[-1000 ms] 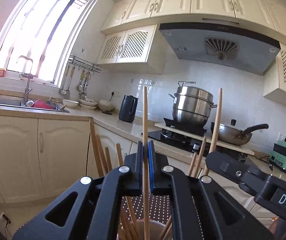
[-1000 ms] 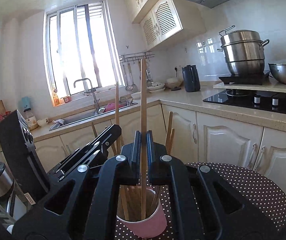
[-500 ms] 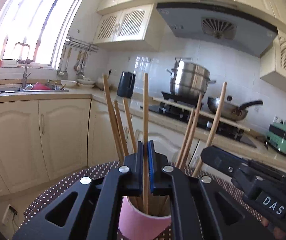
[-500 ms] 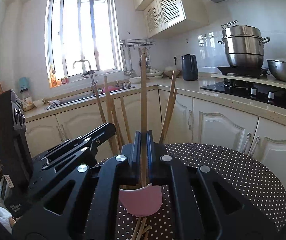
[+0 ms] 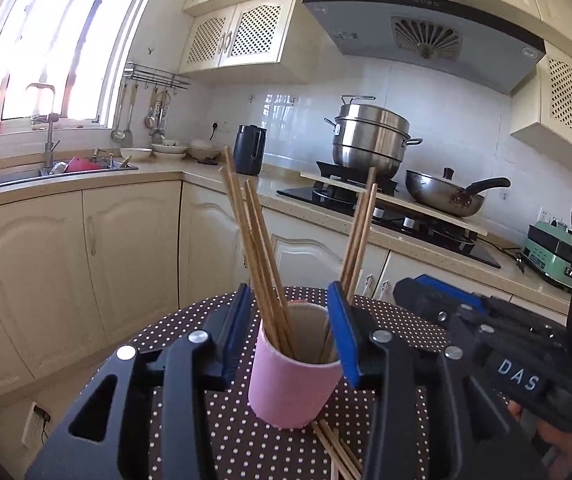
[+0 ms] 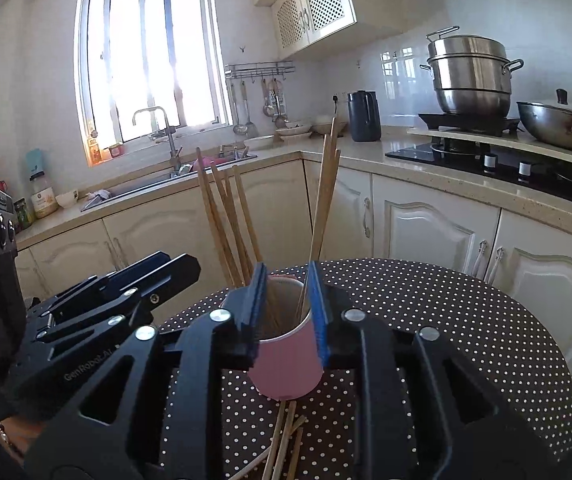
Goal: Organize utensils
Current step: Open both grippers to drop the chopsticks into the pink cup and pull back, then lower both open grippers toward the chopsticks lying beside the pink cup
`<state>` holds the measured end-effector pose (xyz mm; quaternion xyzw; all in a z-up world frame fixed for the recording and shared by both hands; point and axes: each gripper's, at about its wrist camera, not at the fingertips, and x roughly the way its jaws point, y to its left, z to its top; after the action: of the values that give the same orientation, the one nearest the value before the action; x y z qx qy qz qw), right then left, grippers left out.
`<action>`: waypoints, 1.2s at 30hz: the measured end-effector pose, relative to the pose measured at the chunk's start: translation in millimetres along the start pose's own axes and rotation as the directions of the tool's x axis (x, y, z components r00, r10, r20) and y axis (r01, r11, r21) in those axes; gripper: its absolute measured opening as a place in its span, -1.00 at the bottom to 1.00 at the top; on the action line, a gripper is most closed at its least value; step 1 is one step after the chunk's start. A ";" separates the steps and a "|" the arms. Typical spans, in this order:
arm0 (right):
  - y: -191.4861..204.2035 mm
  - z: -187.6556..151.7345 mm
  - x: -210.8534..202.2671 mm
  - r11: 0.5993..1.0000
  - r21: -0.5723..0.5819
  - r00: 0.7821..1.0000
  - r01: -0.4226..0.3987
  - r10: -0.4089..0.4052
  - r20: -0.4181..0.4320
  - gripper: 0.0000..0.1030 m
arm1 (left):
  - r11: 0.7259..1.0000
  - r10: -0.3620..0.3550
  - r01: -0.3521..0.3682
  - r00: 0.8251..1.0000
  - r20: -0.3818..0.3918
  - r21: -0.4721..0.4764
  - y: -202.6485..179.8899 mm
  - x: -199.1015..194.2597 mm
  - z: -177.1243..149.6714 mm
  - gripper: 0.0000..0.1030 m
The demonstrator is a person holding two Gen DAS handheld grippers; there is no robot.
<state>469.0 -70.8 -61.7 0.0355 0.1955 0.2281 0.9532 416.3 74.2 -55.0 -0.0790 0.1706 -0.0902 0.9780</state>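
A pink cup [image 5: 293,368] [image 6: 289,356] stands on a round table with a dark polka-dot cloth [image 5: 206,420] [image 6: 445,320]. Several wooden chopsticks [image 5: 254,248] [image 6: 226,220] lean inside it in two bunches. My left gripper [image 5: 289,296] sits just before the cup, its jaws opening; nothing is pressed between the blue pads. My right gripper [image 6: 286,280] is beside it, jaws also opening, with no pad touching a chopstick. Each gripper shows in the other view: the right gripper [image 5: 413,292] and the left gripper [image 6: 178,264]. More loose chopsticks [image 5: 337,452] [image 6: 282,440] lie on the cloth in front of the cup.
Cream cabinets and a counter run behind the table, with a sink [image 6: 174,176], a black kettle [image 5: 249,155], a steel steamer pot [image 5: 371,140] and a wok [image 5: 445,196] on the hob. A hand [image 5: 557,440] holds the right gripper.
Both grippers were shut on an upright chopstick over the cup. Their jaws have now parted and those chopsticks stand in the cup. Both grippers drew back and sank a little.
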 end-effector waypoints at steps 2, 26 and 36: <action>3.9 0.6 -8.6 1.000 -0.005 1.000 0.003 -0.003 -0.006 -0.48 | 1.000 -0.002 0.002 1.000 -0.009 -0.001 -0.1 -10.5 -0.9 -0.16; 15.1 -71.0 -52.4 0.999 -0.031 0.943 0.013 -0.022 -0.331 -0.48 | 0.995 0.032 0.026 0.821 -0.571 0.093 -31.6 -18.7 -85.0 -0.06; -6.4 -96.2 -49.1 1.000 0.011 0.894 0.008 -0.002 -0.448 -0.45 | 0.993 0.090 -0.009 0.731 -0.676 0.122 -38.7 9.0 -120.7 -0.07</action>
<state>394.1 -100.6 -133.8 -0.0124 0.4113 0.2264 0.8828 376.8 19.9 -162.9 0.0180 0.5133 -0.0959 0.8527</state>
